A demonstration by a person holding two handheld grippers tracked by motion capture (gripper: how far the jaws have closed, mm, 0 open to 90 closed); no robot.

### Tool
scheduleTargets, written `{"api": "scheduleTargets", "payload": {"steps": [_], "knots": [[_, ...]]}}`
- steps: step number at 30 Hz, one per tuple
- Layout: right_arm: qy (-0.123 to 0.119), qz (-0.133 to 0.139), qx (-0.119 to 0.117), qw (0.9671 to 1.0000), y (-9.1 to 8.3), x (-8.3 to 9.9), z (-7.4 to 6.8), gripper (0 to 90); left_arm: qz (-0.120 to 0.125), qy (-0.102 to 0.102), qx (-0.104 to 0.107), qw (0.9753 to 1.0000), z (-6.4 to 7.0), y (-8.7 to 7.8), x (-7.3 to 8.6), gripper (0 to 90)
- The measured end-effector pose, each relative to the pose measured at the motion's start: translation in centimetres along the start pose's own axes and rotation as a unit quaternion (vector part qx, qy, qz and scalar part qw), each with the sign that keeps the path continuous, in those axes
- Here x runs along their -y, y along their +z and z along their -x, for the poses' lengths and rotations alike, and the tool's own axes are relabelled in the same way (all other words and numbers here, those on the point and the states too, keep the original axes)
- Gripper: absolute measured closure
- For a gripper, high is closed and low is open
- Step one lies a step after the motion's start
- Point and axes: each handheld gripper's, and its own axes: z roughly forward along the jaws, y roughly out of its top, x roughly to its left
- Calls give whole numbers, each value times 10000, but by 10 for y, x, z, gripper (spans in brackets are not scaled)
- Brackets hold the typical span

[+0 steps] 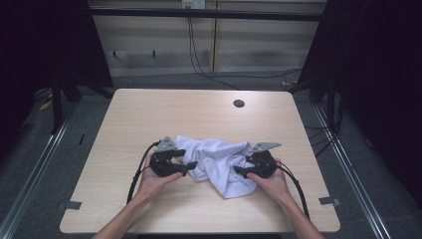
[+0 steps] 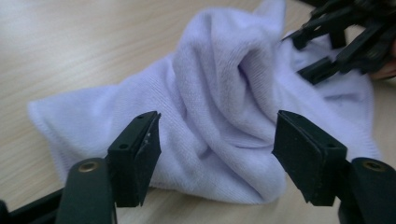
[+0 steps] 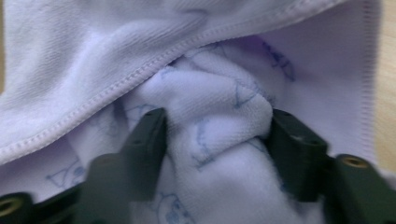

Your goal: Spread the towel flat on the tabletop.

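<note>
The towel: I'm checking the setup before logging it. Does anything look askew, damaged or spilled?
The pale lilac terry towel lies crumpled in a heap on the light wooden table, not flat. No tear, stain or spill shows.

— How are my hands now?
— My left hand (image 1: pixel 152 180) holds the left hand-held gripper (image 1: pixel 191 166) with jaws wide apart. My right hand (image 1: pixel 271 181) holds the right hand-held gripper (image 1: pixel 238 172); its jaws also stand apart, pointing inward.

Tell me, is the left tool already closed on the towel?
No. The left tool has its jaws wide apart before the towel, touching none of it.
</note>
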Motion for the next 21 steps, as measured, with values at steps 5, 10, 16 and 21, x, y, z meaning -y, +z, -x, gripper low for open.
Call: {"api": "scheduleTargets", "payload": {"steps": [5, 10, 16, 21], "knots": [[-38, 26, -221, 9997, -2, 2, -7, 566, -462, 94, 126, 9988, -2, 15, 11, 449], [-161, -19, -301, 9994, -3, 2, -17, 596, -696, 223, 222, 9971, 1, 9, 27, 753], [-249, 46, -384, 9989, 1, -1, -24, 492, -857, 128, 512, 9949, 25, -21, 49, 709], [-420, 102, -637, 9970, -15, -1, -38, 401, -640, 37, 942, 9935, 45, -60, 57, 595]]}}
